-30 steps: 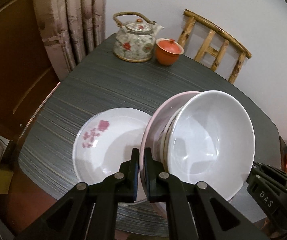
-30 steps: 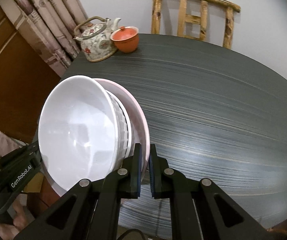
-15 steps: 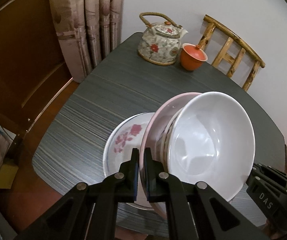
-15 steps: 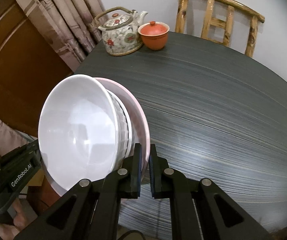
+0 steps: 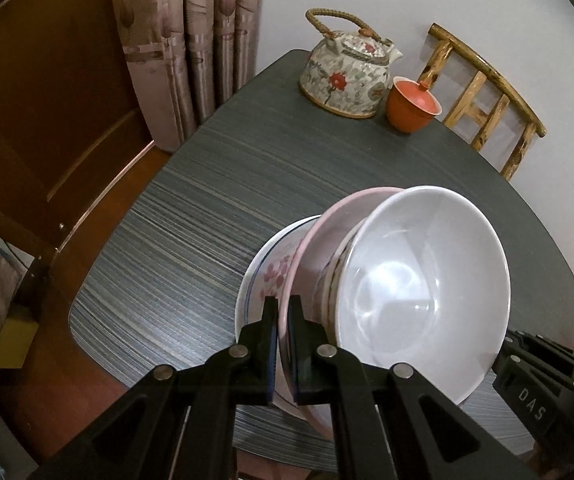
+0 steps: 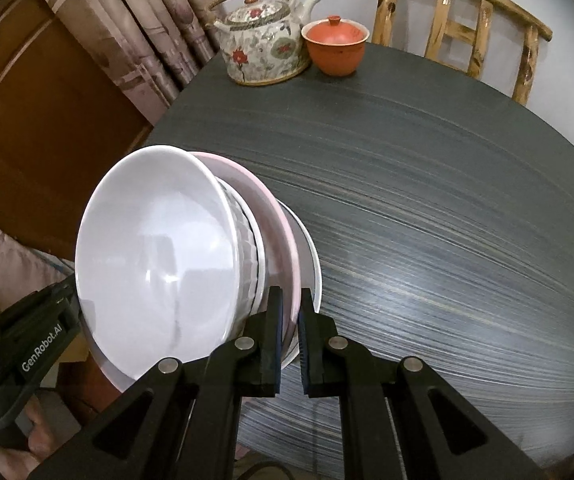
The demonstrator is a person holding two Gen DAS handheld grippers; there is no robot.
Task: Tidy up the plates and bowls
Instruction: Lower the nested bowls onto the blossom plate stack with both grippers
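We have both grippers pinching the pink plate (image 5: 307,248) by its rim: the left gripper (image 5: 283,316) at 6 o'clock in its own view, the right gripper (image 6: 291,310) likewise. The white bowl (image 5: 419,280) nests on it, above the flowered plate (image 5: 271,272) on the table (image 5: 215,200). We judge the stack heavy, glossy and breakable. A middle bowl (image 6: 249,240) is mostly hidden.
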